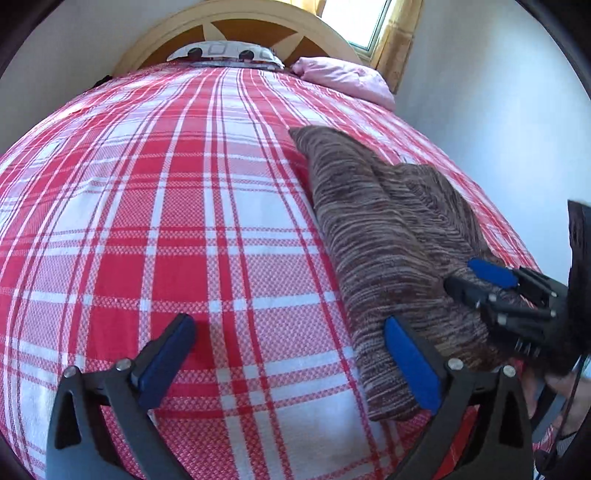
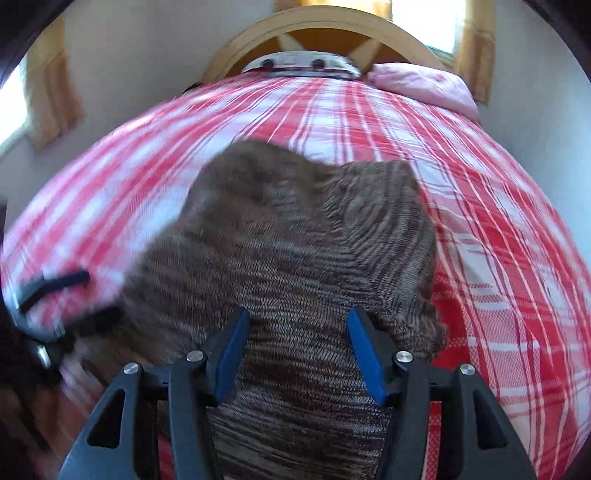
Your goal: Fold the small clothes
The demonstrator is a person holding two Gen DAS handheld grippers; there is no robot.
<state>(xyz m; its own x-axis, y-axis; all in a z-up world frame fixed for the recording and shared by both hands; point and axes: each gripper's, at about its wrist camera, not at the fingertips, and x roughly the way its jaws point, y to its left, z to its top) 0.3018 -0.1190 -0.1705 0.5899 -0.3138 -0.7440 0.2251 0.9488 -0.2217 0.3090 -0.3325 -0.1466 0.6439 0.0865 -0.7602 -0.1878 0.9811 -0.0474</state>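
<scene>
A brown striped knit garment (image 1: 388, 236) lies folded in a long strip on the red and white plaid bedspread (image 1: 166, 206), on the right side. My left gripper (image 1: 291, 354) is open and empty just above the bedspread, its right finger at the garment's near left edge. My right gripper (image 1: 469, 277) comes in from the right over the garment's near end. In the right wrist view the garment (image 2: 295, 240) fills the middle. The right gripper (image 2: 297, 350) is open with both fingers over the cloth, holding nothing. The left gripper (image 2: 48, 291) shows blurred at the left edge.
A wooden arched headboard (image 1: 236, 18) stands at the far end. A patterned pillow (image 1: 225, 51) and a pink pillow (image 1: 343, 77) lie against it. White walls flank the bed; a curtained window (image 1: 369, 22) is at the back right.
</scene>
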